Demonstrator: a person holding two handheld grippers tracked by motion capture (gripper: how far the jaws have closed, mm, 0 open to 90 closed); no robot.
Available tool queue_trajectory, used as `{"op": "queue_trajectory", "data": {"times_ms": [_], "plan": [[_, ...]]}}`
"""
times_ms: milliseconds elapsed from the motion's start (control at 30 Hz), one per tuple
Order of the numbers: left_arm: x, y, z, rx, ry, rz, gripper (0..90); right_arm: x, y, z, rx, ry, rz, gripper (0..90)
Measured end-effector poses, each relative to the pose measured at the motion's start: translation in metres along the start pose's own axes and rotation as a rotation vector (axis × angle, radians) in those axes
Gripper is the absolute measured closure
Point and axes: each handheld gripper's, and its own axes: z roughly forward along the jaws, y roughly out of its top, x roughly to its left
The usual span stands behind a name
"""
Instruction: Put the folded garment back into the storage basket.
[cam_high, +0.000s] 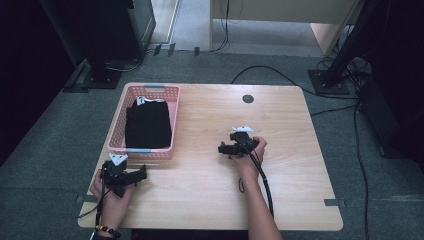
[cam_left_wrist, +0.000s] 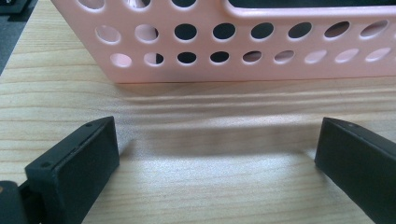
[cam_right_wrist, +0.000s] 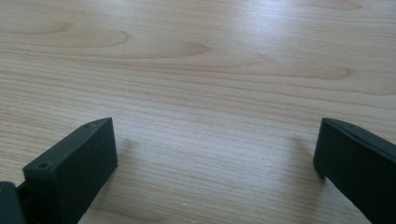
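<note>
A pink perforated plastic basket sits on the left half of the wooden counter, its far end close to the counter's back edge. Inside it lies a folded black garment that covers most of the floor of the basket, with a small white label showing at its far end.

The left gripper is held in the person's left hand at the near left corner of the counter, just in front of the basket's near wall. In the left gripper view its 2 black jaws stand wide apart with bare wood between them, gripping nothing, and the basket's near wall with its rows of round holes rises just ahead of them; the dark garment shows through several holes. The jaws do not touch the basket.

The right gripper is held in the person's right hand near the middle of the counter, well apart from the basket and to its right. In the right gripper view its 2 jaws are likewise spread wide over bare wood grain, holding nothing.

A black cable trails from the right gripper back along the forearm toward the counter's near edge. A beaded bracelet sits on the left wrist. A round dark grommet is set into the counter near its back edge.
</note>
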Motion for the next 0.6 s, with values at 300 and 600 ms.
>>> {"op": "queue_trajectory", "data": {"times_ms": [300, 600], "plan": [[0.0, 0.0, 0.0, 0.0, 0.0, 0.0, 0.0, -0.011, -0.006, -0.004, -0.012, -0.013, 0.013, 0.0], [0.0, 0.0, 0.0, 0.0, 0.0, 0.0, 0.0, -0.022, -0.011, -0.009, -0.016, -0.027, 0.032, 0.0]]}}
